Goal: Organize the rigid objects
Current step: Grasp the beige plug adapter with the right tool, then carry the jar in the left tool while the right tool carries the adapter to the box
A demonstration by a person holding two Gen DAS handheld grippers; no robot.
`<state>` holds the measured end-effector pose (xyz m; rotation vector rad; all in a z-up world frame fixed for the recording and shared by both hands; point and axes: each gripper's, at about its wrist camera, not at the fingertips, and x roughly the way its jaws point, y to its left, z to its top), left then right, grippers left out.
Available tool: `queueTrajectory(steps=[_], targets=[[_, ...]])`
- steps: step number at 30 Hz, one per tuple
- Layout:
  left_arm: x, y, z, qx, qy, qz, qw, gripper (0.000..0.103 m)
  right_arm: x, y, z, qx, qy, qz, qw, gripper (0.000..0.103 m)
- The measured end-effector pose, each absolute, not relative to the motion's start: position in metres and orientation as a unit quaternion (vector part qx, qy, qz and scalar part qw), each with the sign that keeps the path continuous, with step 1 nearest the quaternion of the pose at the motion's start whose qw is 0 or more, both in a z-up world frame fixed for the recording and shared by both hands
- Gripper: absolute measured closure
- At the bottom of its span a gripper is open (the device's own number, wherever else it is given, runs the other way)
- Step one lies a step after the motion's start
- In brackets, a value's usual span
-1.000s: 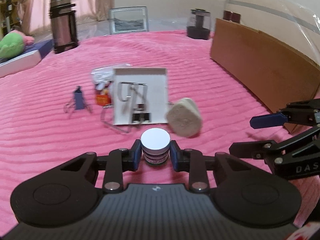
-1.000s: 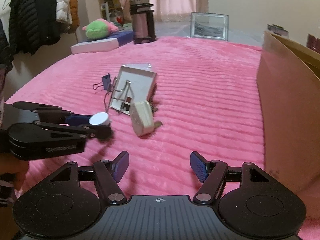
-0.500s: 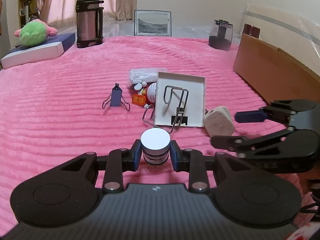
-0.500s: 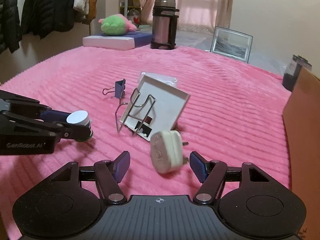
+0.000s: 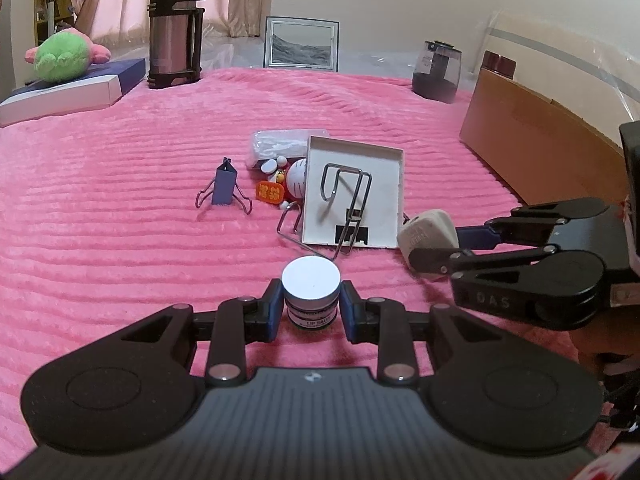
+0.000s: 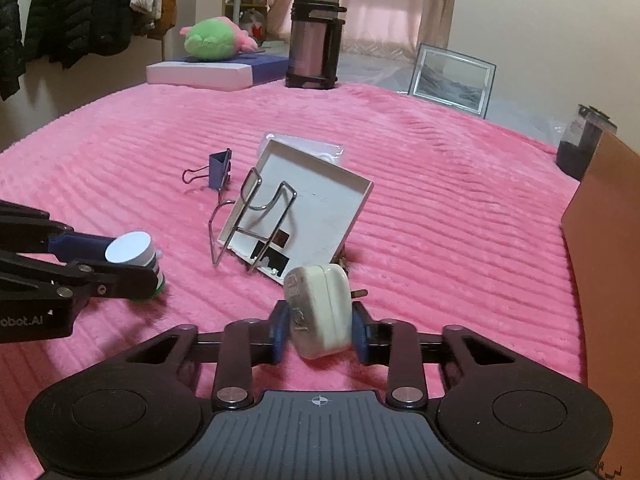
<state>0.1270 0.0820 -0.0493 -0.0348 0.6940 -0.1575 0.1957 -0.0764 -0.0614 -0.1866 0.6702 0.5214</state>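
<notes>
Right tongs (image 6: 319, 330) now clamp plug (image 6: 318, 310); left tongs (image 5: 311, 311) hold jar (image 5: 311, 295).

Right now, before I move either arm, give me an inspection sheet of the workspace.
Surface: pink ribbed blanket, no spills seen.
Job's things: lip salve jar upright in the left gripper; white plug adapter in the right gripper; white tray propped at a tilt with a wire rack on it; blue binder clip apart on the blanket.
Clutter: cat figurine, orange tag, plastic bag behind the tray.
Grippers: both jaws closed on their items.
Cables: nothing seen.
Surroundings: thermos, picture frame, plush toy, cardboard box, hanging coats.
</notes>
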Motion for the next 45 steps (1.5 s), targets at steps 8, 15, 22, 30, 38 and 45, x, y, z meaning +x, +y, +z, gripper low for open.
queueTrajectory(steps=[8, 15, 22, 30, 38, 45], targets=[[0.121, 0.073, -0.043, -0.016, 0.34, -0.079, 0.937, 0.078, 0.178, -0.083, -0.054, -0.088, 0.324, 0.255, 0.907, 0.081], [0.11, 0.063, -0.033, -0.012, 0.336, -0.08, 0.938, 0.078, 0.15, -0.095, -0.046, -0.079, 0.326, 0.257, 0.906, 0.081], [0.095, 0.05, -0.022, -0.004, 0.337, -0.082, 0.938, 0.078, 0.125, -0.112, -0.03, -0.065, 0.326, 0.257, 0.908, 0.081], [0.075, 0.035, -0.007, -0.001, 0.331, -0.085, 0.94, 0.078, 0.1, -0.132, -0.009, -0.056, 0.316, 0.25, 0.914, 0.081], [0.058, 0.02, 0.005, 0.003, 0.333, -0.093, 0.938, 0.078, 0.083, -0.154, 0.007, -0.048, 0.303, 0.238, 0.922, 0.081], [0.05, 0.009, 0.014, 0.007, 0.33, -0.097, 0.939, 0.078, 0.073, -0.173, 0.017, -0.04, 0.294, 0.228, 0.927, 0.081]])
